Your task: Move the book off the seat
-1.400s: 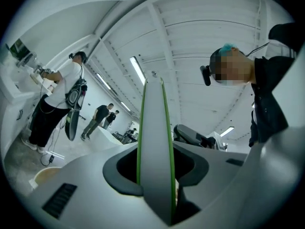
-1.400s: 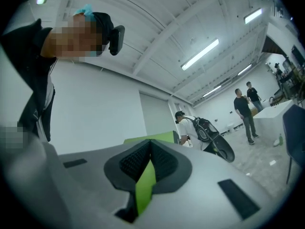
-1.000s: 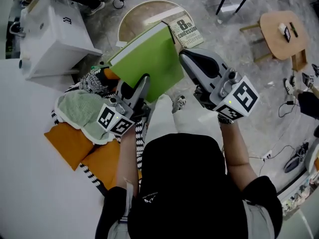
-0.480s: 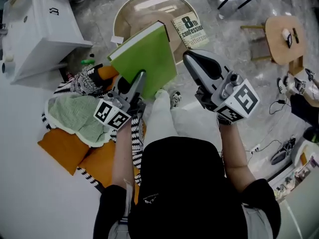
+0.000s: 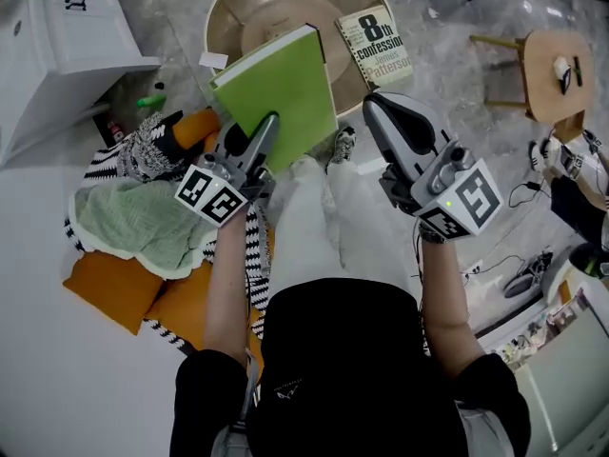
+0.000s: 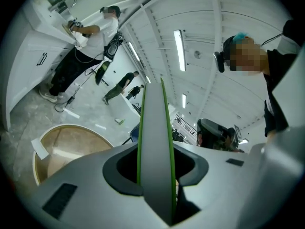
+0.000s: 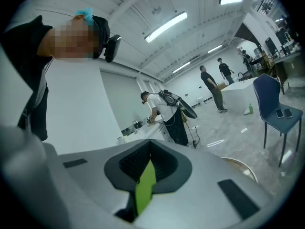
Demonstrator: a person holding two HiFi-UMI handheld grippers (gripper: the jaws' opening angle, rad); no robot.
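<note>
Now the green book [image 5: 276,89] is up in the air, clear of the cushioned seat [image 5: 105,284] at the left, and tilted over the near edge of the round wooden worktop [image 5: 252,8]. The left claw [image 5: 268,129] is clamped on the book's near edge, its jaws part-open around the full thickness of pages and covers. The right claw [image 5: 373,105] sits at the book's right edge, narrowed to a slit with a green strip of the book in it. A second book [image 5: 376,46] lies at the worktop's right edge, just beyond the right claw. Bare wood shows over the worktop's far and left parts. A white cabinet [image 5: 67,27] stands close on the left. Open floor [image 5: 476,112] lies to the right, before a wooden stool [image 5: 552,60].
</note>
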